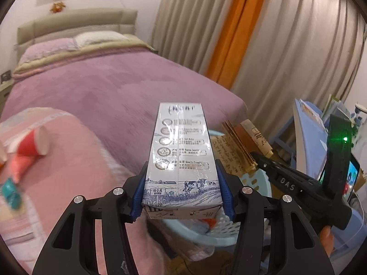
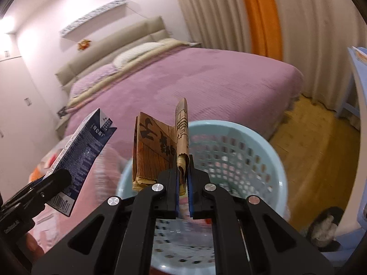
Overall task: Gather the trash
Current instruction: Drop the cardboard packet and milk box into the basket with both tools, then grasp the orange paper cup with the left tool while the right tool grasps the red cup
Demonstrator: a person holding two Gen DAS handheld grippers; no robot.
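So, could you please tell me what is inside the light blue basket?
Through the light blue basket mesh, only clear plastic and something red near the bottom show; the right gripper and its brown paper cover the rest.

Left gripper (image 1: 182, 192) clamped half-wide, right gripper (image 2: 182, 191) pinched nearly closed.

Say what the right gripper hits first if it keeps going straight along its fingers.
Probably the pale blue perforated plastic basket: the right gripper, shut on folded brown printed paper, points down over its open mouth. Beyond the far rim lies the purple-covered bed. Depth is unclear, so it may be the basket's inside wall or its rim.
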